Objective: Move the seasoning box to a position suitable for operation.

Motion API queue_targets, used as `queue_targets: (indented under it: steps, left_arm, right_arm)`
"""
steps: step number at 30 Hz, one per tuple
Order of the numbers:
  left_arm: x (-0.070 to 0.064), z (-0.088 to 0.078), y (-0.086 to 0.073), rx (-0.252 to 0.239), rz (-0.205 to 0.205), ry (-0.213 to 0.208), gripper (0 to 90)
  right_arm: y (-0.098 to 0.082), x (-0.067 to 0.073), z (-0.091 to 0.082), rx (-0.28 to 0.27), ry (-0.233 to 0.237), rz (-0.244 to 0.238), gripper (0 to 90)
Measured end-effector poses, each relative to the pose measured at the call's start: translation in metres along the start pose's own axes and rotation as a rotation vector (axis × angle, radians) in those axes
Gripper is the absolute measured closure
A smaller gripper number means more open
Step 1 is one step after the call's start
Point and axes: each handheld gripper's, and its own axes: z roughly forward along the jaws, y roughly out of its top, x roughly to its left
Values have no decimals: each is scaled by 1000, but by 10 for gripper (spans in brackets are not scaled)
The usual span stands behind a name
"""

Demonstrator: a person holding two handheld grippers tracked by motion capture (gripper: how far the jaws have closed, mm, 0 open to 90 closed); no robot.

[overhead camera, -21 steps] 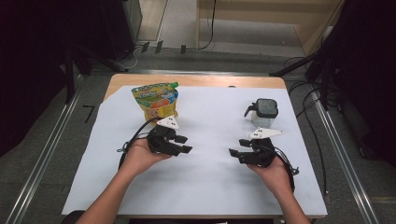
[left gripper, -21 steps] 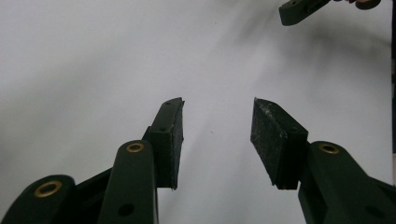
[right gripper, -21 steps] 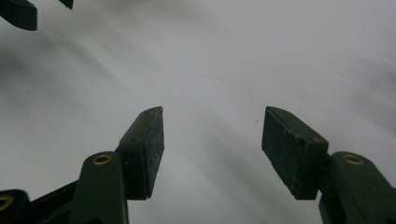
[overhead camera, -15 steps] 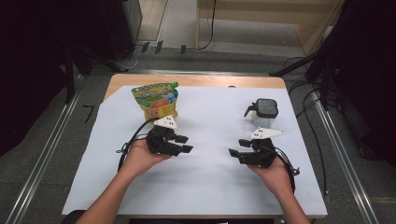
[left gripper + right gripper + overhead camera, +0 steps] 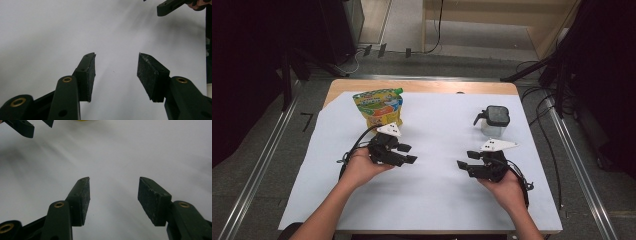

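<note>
The left gripper point(image 5: 408, 154) hovers with jaws apart and nothing between them, just in front of the yellow pouch point(image 5: 378, 106); that pouch lies at the far left of the white surface point(image 5: 437, 200), its long axis running away from the person, green cap pointing to the far right; the right gripper point(image 5: 464, 159), likewise open and empty, hangs near the lidded clear jug point(image 5: 494, 120).

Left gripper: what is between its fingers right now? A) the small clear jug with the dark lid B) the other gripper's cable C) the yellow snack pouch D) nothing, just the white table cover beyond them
D: in the left gripper view the left gripper has its fingers apart with bare white table cover showing through the gap.
</note>
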Motion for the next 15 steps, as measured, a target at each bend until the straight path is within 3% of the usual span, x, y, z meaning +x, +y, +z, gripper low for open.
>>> queue_targets:
  steps: [4,15]
  left_arm:
    - [1,-1,1,-18,5,-6,484]
    - [1,7,3,5,16,-13,466]
  right_arm:
    - [-1,-1,-3,8,-19,-9,431]
    - [-2,-6,-8,13,-31,-5,419]
